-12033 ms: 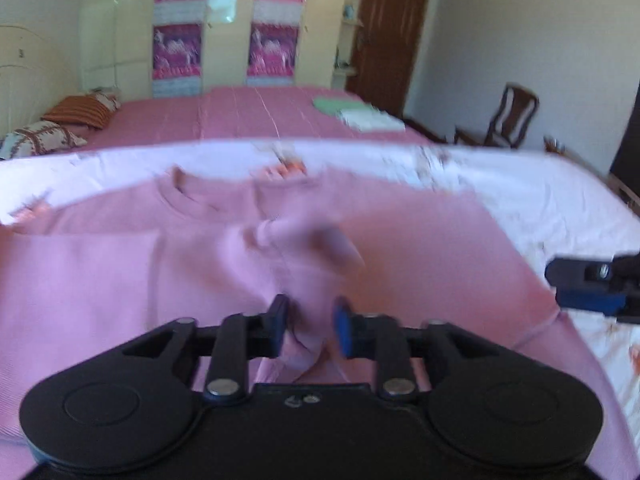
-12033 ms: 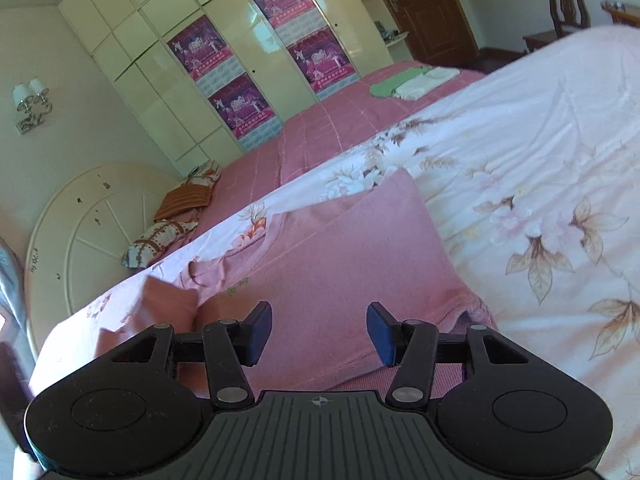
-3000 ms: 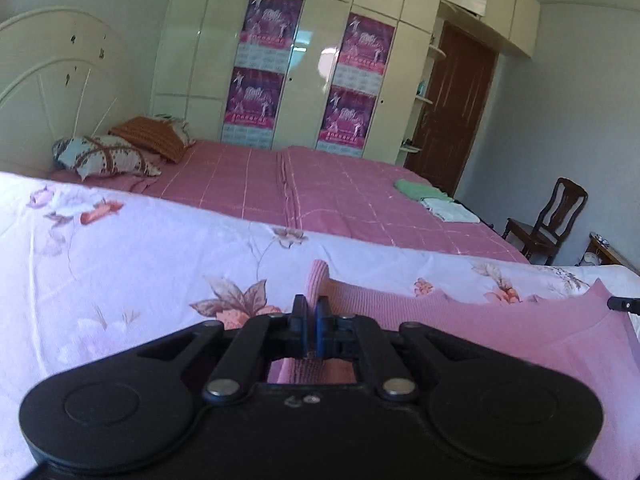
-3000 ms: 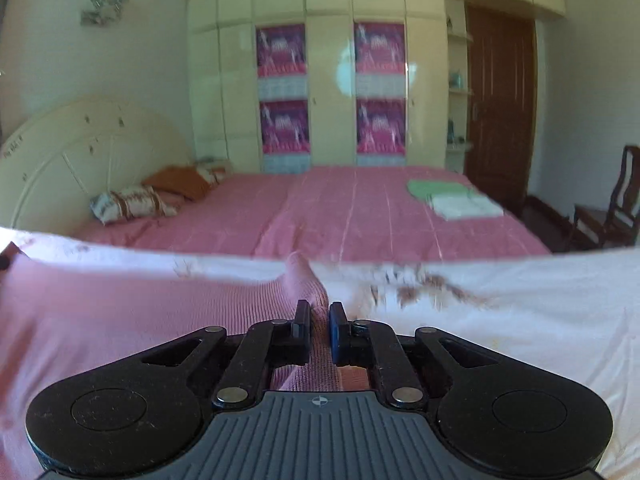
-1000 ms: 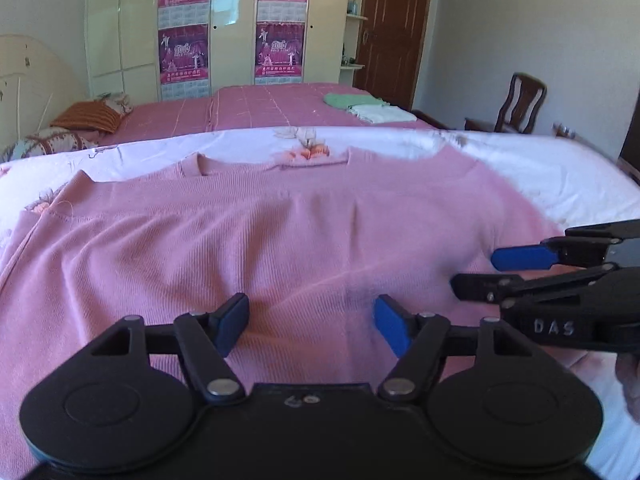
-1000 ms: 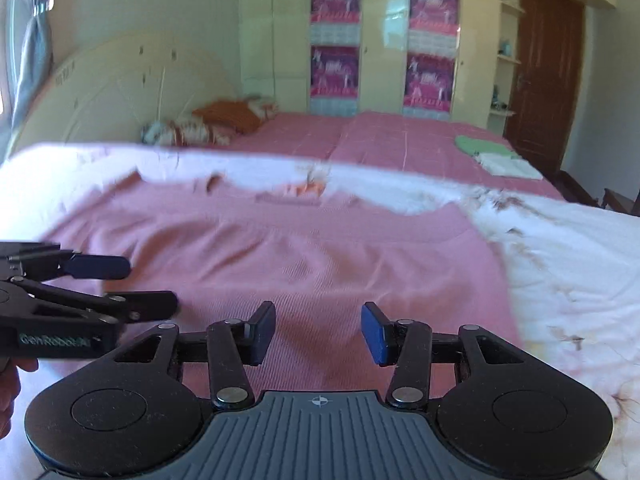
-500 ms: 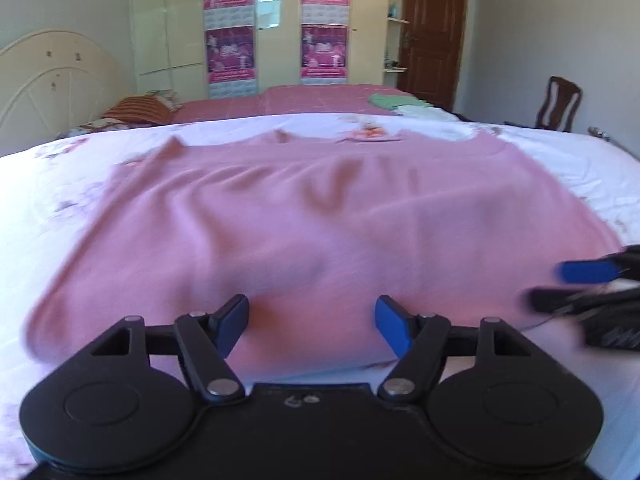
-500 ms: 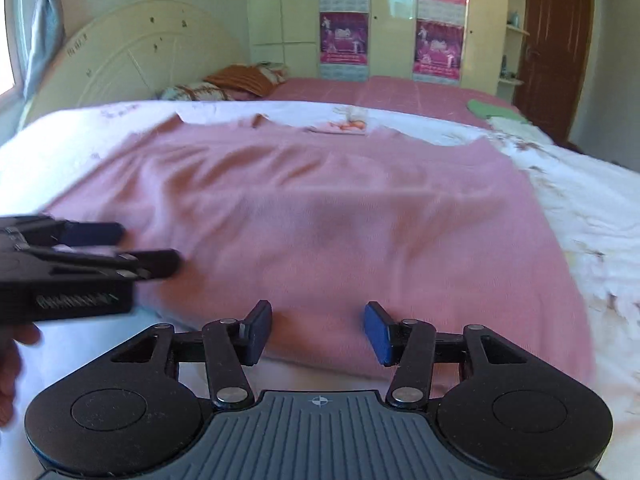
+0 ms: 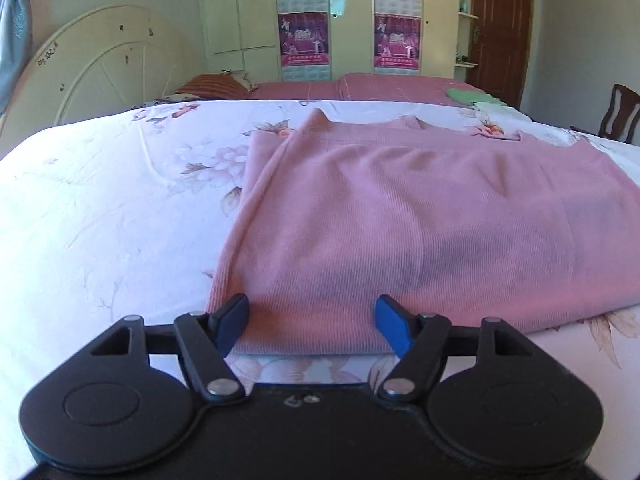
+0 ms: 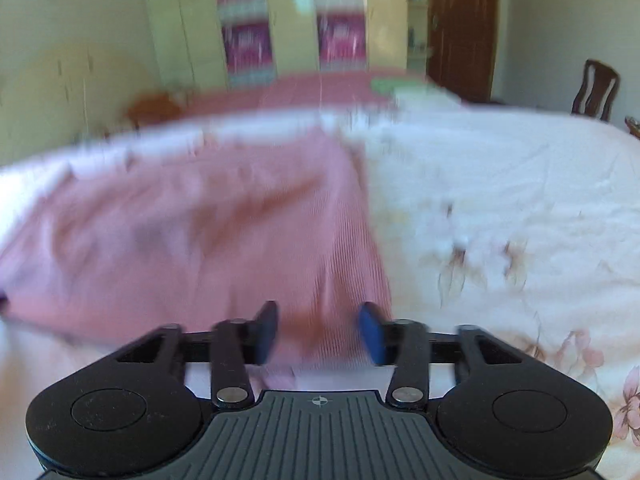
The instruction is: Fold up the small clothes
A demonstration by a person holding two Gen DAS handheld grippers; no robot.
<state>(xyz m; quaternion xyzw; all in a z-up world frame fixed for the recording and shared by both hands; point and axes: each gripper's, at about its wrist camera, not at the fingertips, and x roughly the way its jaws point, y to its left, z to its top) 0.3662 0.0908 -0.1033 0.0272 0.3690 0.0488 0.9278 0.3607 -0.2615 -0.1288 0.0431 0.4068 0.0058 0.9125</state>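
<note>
A pink knit sweater (image 9: pixel 400 216) lies folded flat on the white floral bedsheet (image 9: pixel 112 216). My left gripper (image 9: pixel 314 322) stands open over the sweater's near left corner, and the hem lies between its blue fingertips without being pinched. In the blurred right wrist view the same sweater (image 10: pixel 208 236) fills the left half. My right gripper (image 10: pixel 320 332) hovers at the near right corner with its jaws closing. Pink fabric sits between the pads, which do not press on it.
A second bed with a pink cover (image 9: pixel 384 84) stands behind, with folded green and white cloths (image 9: pixel 472 96) on it. A cream headboard (image 9: pixel 108 76) is at the left, a wooden chair (image 9: pixel 620 112) and a brown door (image 9: pixel 500 28) at the right.
Both grippers have slid apart from the sweater's middle to its near corners, the left one leftward and the right one rightward. The right jaws have narrowed. Neither gripper shows in the other's view now.
</note>
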